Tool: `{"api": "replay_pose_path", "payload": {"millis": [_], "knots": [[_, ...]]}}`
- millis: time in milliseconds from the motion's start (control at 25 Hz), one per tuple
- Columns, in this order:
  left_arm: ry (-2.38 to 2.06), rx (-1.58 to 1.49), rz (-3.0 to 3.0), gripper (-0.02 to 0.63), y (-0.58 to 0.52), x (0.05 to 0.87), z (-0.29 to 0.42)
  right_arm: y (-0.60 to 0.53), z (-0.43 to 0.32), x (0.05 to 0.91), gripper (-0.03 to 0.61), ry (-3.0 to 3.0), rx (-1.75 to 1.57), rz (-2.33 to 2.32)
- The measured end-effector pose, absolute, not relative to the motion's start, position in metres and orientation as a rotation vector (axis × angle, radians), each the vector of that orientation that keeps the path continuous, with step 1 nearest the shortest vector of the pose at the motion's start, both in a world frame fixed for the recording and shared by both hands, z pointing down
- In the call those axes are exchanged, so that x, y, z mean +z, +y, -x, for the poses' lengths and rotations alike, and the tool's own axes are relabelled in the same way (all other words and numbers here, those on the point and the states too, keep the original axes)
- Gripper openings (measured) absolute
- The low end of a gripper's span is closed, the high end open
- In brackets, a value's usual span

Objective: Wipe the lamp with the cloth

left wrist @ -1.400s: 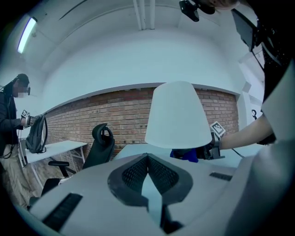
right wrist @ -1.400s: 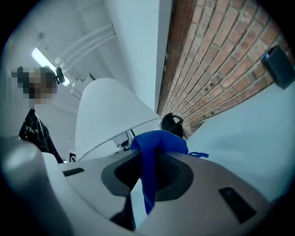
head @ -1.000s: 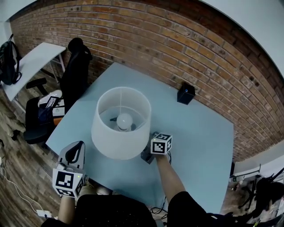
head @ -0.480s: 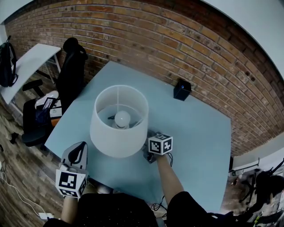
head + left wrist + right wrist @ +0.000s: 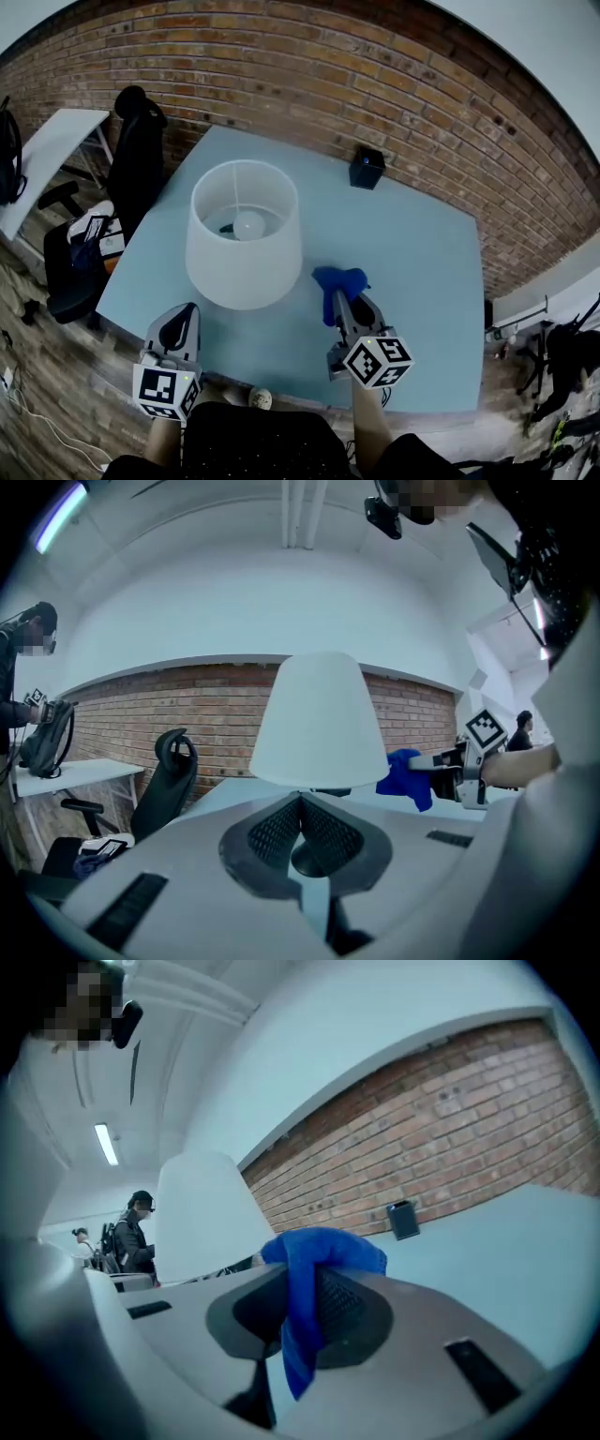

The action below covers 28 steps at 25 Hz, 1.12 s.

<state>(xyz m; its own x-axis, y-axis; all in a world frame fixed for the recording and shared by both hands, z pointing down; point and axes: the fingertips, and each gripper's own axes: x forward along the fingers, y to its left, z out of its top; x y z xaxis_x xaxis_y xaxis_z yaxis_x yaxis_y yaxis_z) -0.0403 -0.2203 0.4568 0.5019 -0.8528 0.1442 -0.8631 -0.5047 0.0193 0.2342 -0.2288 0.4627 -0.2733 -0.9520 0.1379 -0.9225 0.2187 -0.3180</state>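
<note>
Our right gripper [image 5: 343, 309] pinches the blue cloth [image 5: 339, 278] at frame centre, beside the lamp [image 5: 242, 262]; our left gripper [image 5: 176, 328] (lower left) sits closed, empty.

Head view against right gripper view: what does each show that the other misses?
Only the head view: the bulb inside the lamp, the left gripper, and the office chair.
Only the right gripper view: the right gripper up close, jaws shut on the blue cloth, and a person standing behind.
Both: the lamp, the cloth, the black box and the brick wall.
</note>
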Motion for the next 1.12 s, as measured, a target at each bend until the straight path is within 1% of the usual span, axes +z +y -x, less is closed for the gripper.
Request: {"api": "replay_pose_path", "payload": {"millis": [200, 360, 520, 720, 1120], "knots": [[-1.434, 0.095, -2.74, 0.009, -0.21, 0.45, 0.005, -0.171, -0.214, 0.439, 0.061, 2.355, -0.305, 1.992], [-1.397, 0.108, -2.758, 0.009, -0.199, 0.452, -0.011, -0.155, -0.207, 0.456, 0.061, 2.38, -0.356, 2.018], [-1.365, 0.111, -2.78, 0.009, -0.193, 0.45, -0.017, -0.158, -0.206, 0.446, 0.061, 2.41, -0.251, 2.028], [-1.348, 0.082, -2.788, 0.009, -0.187, 0.446, -0.019, -0.156, -0.198, 0.447, 0.061, 2.433, -0.223, 2.026], [-1.353, 0.121, -2.741, 0.009, -0.18, 0.459, -0.009, -0.154, -0.191, 0.46, 0.061, 2.414, -0.287, 2.009]]}}
